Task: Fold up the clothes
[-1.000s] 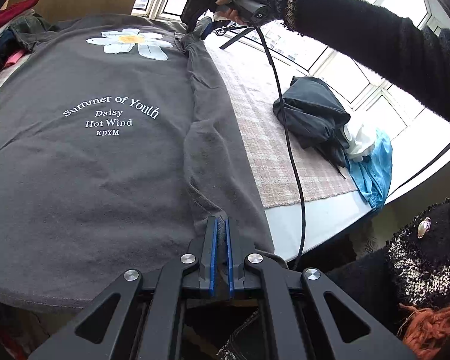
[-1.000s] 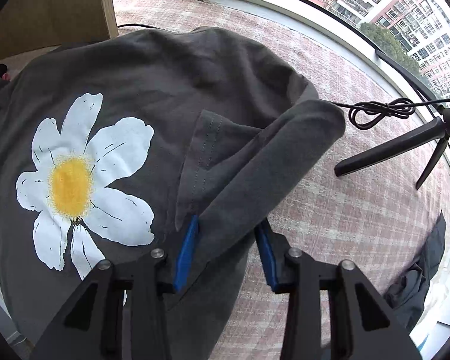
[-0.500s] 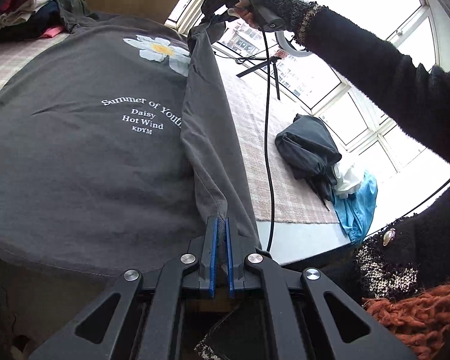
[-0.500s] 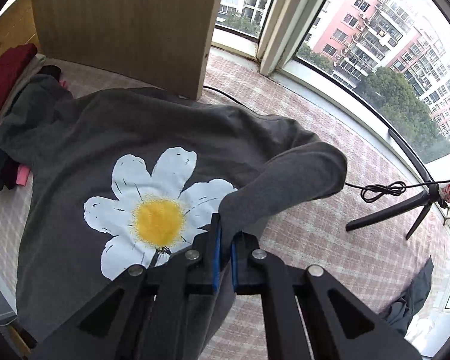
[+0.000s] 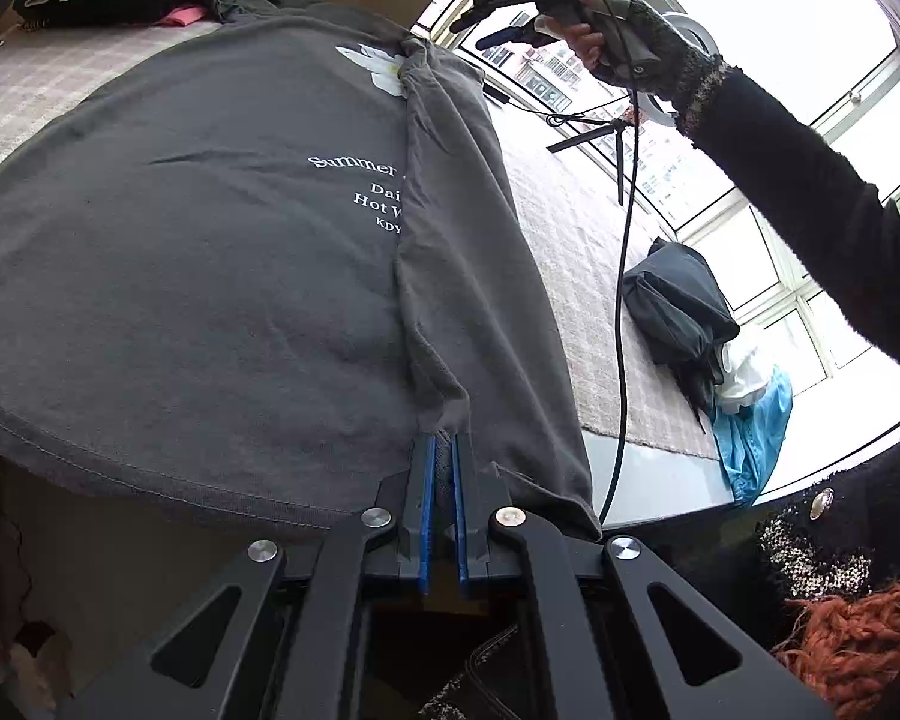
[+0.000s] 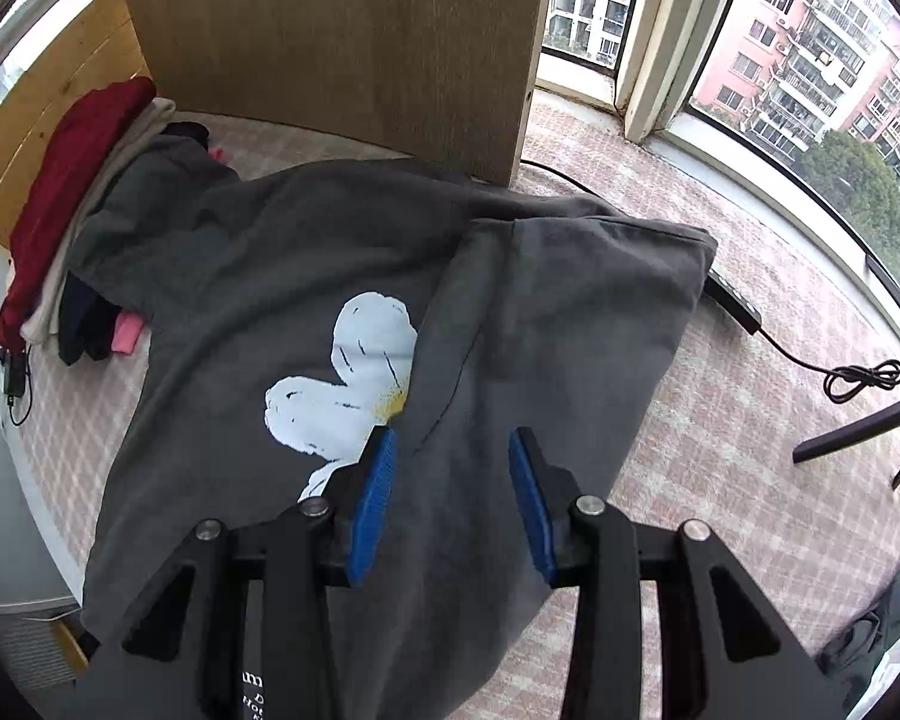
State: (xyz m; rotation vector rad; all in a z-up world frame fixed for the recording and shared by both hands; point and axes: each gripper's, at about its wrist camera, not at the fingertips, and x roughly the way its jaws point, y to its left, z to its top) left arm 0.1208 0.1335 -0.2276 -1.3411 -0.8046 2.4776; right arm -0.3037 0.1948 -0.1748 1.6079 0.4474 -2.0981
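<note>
The fingers of the left gripper (image 5: 442, 468) clench the near hem of the grey T-shirt (image 5: 180, 276); those of the right gripper (image 6: 450, 480) are spread, released. The shirt lies on the checked worktop (image 6: 720, 480), its right side folded over the flower print (image 6: 330, 396). Remaining: left side and crosswise folds. Fabric is soft, limp cotton.

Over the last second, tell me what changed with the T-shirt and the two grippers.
The right gripper closed on the sleeve side of the grey T-shirt, carried it inward over the daisy print, then let go; its jaws now stand open above the folded-over flap. The left gripper stayed shut on the hem, and the shirt's body stayed spread on the table.
</note>
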